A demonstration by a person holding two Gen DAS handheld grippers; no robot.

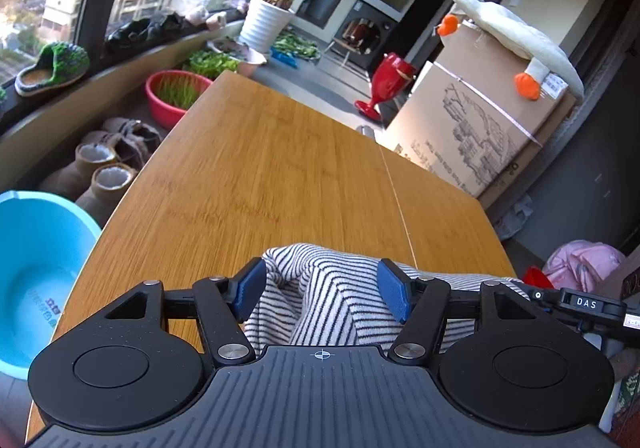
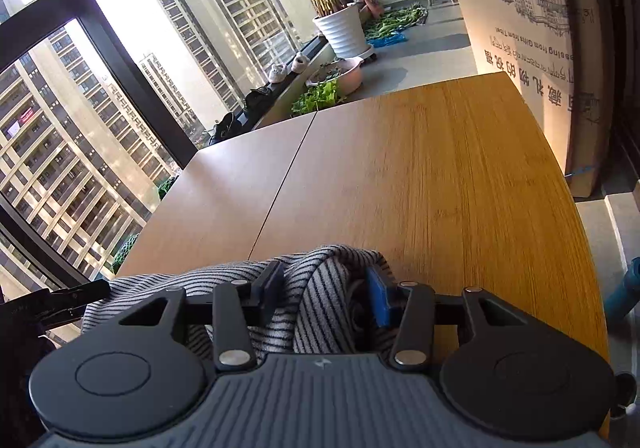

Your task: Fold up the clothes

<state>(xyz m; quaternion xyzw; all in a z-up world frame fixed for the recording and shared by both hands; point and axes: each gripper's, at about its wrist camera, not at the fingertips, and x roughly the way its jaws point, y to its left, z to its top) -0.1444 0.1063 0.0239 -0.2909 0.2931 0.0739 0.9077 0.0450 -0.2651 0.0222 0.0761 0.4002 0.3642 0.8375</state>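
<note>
A black-and-white striped garment (image 1: 320, 288) lies bunched at the near edge of the wooden table (image 1: 260, 168). My left gripper (image 1: 322, 290) is open, its blue pads on either side of a raised fold of the cloth. In the right wrist view the same striped garment (image 2: 316, 288) is bunched between the fingers of my right gripper (image 2: 326, 288), which is also open around a ridge of fabric. The other gripper's body shows at the right edge of the left wrist view (image 1: 580, 304) and at the left edge of the right wrist view (image 2: 60, 300). Most of the garment is hidden under the grippers.
The table (image 2: 440, 168) stretches ahead with a seam down its middle. A large cardboard box (image 1: 480, 128) with a plush goose (image 1: 516, 36) stands to the right. A blue basin (image 1: 36, 280), boots (image 1: 100, 168), a red basin (image 1: 172, 92) and a potted plant (image 1: 264, 24) lie along the window side.
</note>
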